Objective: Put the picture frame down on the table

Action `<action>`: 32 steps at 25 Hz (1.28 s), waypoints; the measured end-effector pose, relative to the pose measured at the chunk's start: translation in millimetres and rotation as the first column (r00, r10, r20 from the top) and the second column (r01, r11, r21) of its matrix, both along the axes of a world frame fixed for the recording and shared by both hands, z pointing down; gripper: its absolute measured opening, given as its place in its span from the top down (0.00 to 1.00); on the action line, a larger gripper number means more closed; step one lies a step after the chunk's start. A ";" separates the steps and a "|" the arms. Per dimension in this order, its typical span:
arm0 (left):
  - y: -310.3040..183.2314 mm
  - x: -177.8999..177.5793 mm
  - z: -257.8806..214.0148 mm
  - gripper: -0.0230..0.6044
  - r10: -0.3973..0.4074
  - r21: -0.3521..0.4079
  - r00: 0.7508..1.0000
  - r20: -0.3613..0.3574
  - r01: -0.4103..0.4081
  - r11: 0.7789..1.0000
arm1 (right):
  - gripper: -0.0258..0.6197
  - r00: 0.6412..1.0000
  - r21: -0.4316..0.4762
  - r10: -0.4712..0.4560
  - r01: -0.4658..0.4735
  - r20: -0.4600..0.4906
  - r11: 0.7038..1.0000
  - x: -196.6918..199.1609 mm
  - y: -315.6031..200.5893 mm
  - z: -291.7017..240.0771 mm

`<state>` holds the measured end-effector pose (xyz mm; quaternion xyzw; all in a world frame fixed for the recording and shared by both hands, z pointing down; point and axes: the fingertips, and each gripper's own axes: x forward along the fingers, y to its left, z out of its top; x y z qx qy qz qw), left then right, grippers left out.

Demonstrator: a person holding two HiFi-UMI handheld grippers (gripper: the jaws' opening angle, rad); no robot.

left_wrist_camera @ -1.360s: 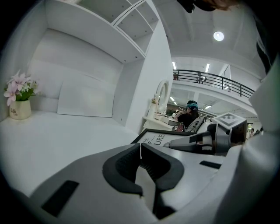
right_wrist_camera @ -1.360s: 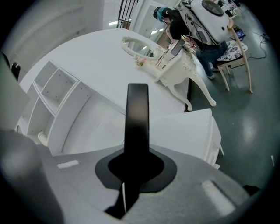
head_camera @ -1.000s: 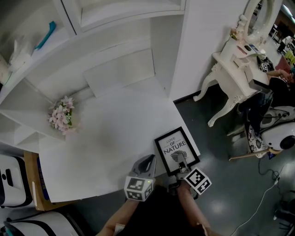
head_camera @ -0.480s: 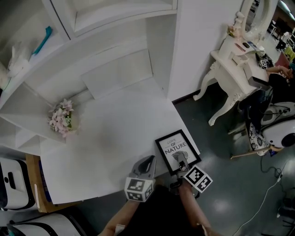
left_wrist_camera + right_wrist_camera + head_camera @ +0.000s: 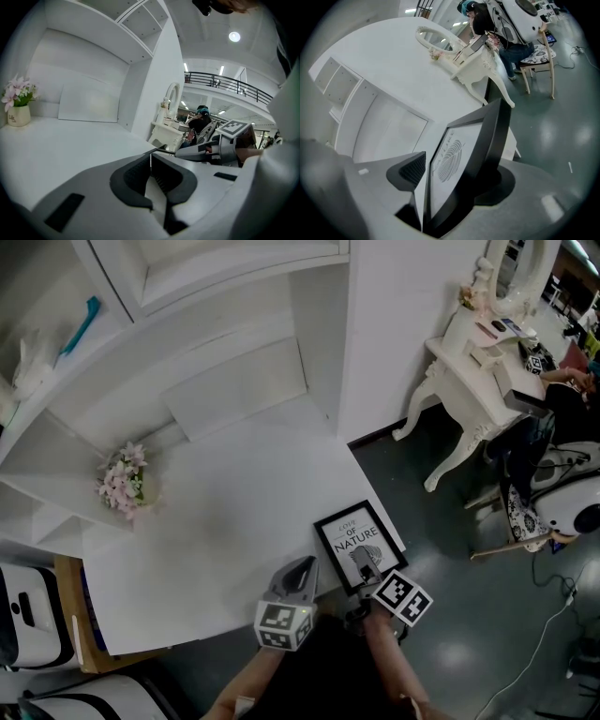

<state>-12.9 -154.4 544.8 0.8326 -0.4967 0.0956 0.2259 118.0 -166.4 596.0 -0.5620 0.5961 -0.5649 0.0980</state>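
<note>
White tabletop (image 5: 216, 521) under a white shelf unit fills the head view, with dark floor to its right. At the tabletop's near right corner lies the picture frame (image 5: 359, 542), black-bordered and print side up, its near edge toward you. Your right gripper (image 5: 367, 570) is clamped on that near edge: the right gripper view shows the frame's border seated between the two jaws, with the print facing the left-hand pad. Your left gripper (image 5: 300, 570) sits just beside it at the tabletop's front edge, jaws pressed together with nothing between them. Pink flowers (image 5: 124, 482) stand well apart at the far left, and an ornate dressing table (image 5: 473, 357) stands on the floor beyond. The frame looks flat and at or very near the surface, so placement appears nearly complete. Whether it rests fully on the tabletop cannot be told. What remains is for you to part the right jaws and draw clear.
</note>
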 end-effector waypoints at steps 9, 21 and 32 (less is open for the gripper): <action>2.9 4.4 2.9 0.94 0.009 -0.007 1.000 0.000 -0.009 1.000 | 0.45 0.999 -0.063 -0.002 -0.001 -0.045 0.998 3.7 8.3 14.1; 7.0 8.3 12.4 0.94 0.020 -0.035 1.000 0.011 -0.020 0.999 | 0.44 0.999 -0.085 0.025 -0.029 -0.045 0.996 6.5 13.3 17.4; 8.5 13.1 19.7 0.94 0.035 -0.050 0.999 0.025 -0.034 0.998 | 0.43 0.997 -0.153 0.066 -0.070 -0.027 0.986 16.6 25.0 38.4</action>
